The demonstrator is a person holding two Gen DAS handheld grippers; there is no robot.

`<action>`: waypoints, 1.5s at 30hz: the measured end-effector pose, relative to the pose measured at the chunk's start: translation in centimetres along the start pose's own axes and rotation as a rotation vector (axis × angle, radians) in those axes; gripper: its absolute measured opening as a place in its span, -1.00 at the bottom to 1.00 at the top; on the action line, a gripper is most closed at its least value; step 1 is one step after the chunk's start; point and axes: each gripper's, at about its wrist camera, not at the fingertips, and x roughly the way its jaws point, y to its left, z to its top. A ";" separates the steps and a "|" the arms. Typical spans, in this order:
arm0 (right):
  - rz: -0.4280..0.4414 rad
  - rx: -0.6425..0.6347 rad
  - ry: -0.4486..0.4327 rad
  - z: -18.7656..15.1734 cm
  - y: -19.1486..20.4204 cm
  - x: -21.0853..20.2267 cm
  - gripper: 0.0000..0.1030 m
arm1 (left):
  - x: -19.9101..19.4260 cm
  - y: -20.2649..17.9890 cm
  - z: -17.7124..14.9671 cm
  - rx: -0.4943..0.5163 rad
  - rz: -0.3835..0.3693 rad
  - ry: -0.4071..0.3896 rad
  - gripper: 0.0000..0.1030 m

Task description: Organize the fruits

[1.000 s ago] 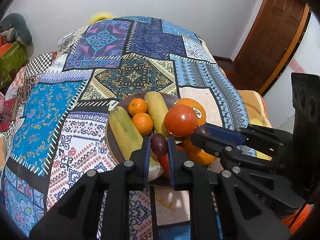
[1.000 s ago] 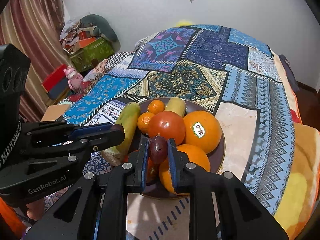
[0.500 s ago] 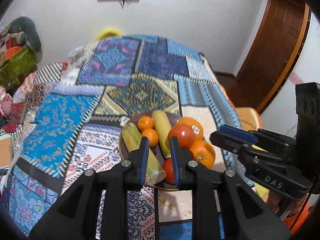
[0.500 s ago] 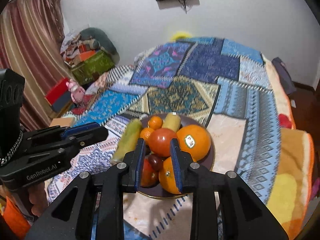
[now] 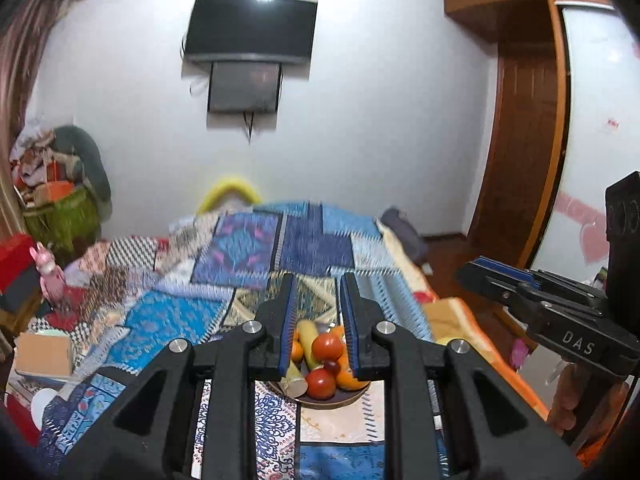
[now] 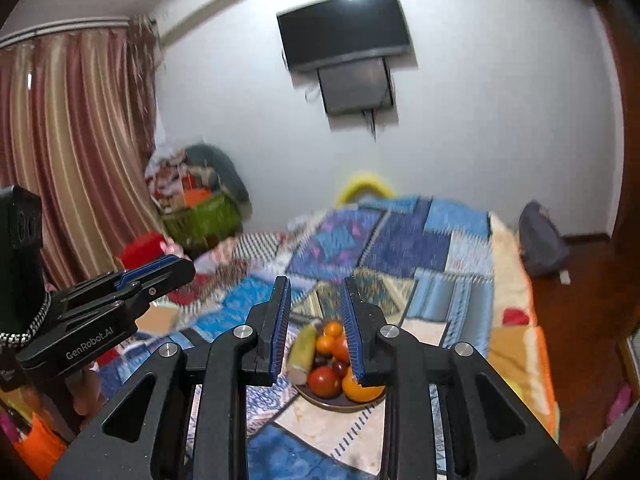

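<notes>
A dark brown plate (image 5: 320, 403) (image 6: 332, 405) of fruit sits on the patchwork bedspread, small and far below both grippers. It holds tomatoes (image 5: 321, 384) (image 6: 323, 381), oranges (image 6: 362, 391), small tangerines (image 6: 333, 329), a small dark plum (image 6: 339, 367) and long yellow-green fruits (image 6: 302, 351). My left gripper (image 5: 318, 286) is open and empty, raised high above the plate. My right gripper (image 6: 314, 286) is open and empty too, also raised. Each gripper shows at the edge of the other's view.
The patchwork bedspread (image 5: 248, 252) covers a bed. A wall TV (image 5: 248, 30) hangs ahead. A wooden door (image 5: 520, 148) stands on the right. Curtains (image 6: 76, 140) and a pile of clutter with a green bin (image 6: 200, 216) are on the left.
One second ago both grippers were down at the plate around the small dark plum. Both have opened, left the plum on the plate, and pulled back and up, tilting toward the wall.
</notes>
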 end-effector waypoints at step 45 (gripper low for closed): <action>-0.161 -0.067 -0.216 -2.2 5.1 -9.3 1.00 | -12.5 -1.5 -1.5 0.035 0.070 -0.211 1.00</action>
